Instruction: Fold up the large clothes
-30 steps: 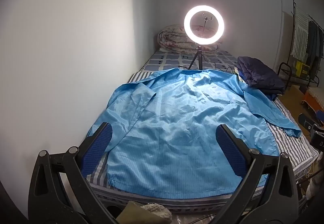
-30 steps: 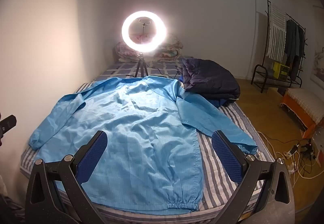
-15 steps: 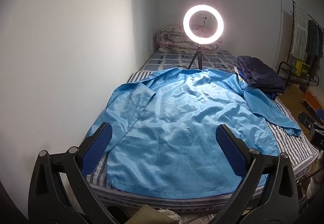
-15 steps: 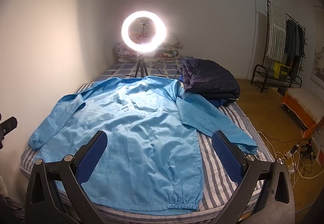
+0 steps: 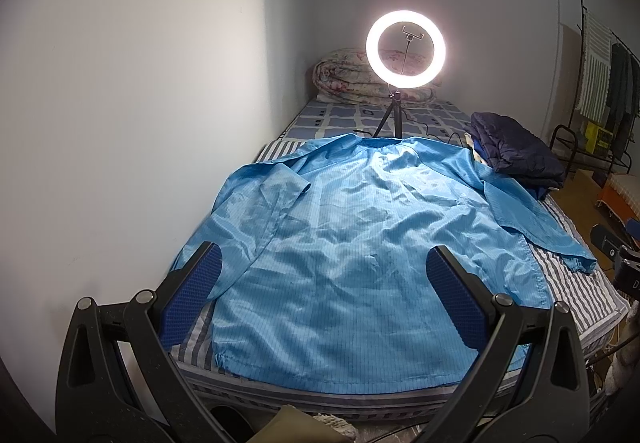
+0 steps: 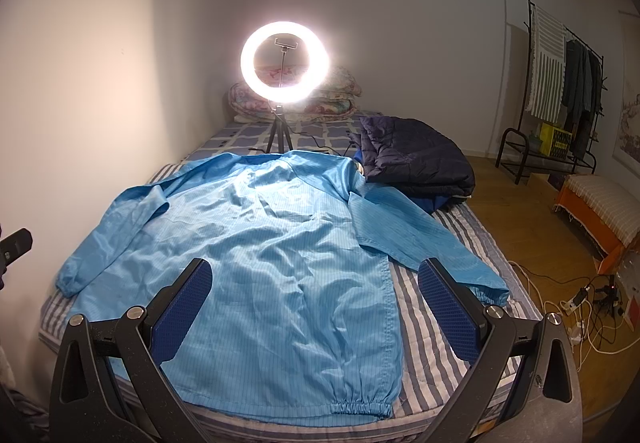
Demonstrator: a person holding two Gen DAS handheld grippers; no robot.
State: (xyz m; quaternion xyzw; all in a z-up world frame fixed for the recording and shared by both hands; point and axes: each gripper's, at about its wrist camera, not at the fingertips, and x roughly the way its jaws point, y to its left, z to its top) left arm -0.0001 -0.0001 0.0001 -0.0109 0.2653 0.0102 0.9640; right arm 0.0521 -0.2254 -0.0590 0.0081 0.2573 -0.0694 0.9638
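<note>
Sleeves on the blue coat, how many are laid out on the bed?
2. The left sleeve lies beside the wall, angled toward the foot of the bed; the right sleeve stretches over the striped sheet toward the room side.

Both my wrist cams look from the foot of the bed (image 5: 568, 283) toward the far wall, angled slightly down, near the mattress edge. Left cam sits nearer the left wall; right cam sits further right, catching floor. Both share the blue jacket (image 5: 360, 243) (image 6: 272, 263) and ring light (image 5: 405, 49) (image 6: 285, 62).
</note>
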